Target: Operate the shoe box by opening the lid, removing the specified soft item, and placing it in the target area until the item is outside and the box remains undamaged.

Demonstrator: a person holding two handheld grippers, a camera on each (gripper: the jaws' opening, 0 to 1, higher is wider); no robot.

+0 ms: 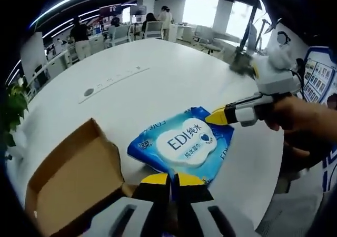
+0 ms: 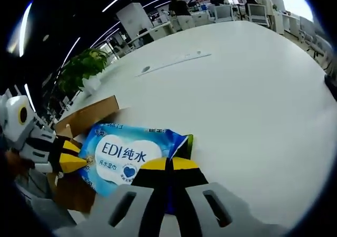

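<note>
Both grippers pinch the blue wipes pack (image 1: 181, 145) on the white table (image 1: 158, 84): left gripper (image 1: 172, 180) near edge, right gripper (image 2: 168, 166) its corner. Open box (image 1: 73, 179) lies beside.

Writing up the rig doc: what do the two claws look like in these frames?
Both match: the left claw and the right claw have yellow tips over black pads on light grey slotted fingers. Seen from the left gripper view, the right claw has a white-grey body with yellow pointed tips, gripped by a hand. No sleeve or cable can be made out.
</note>
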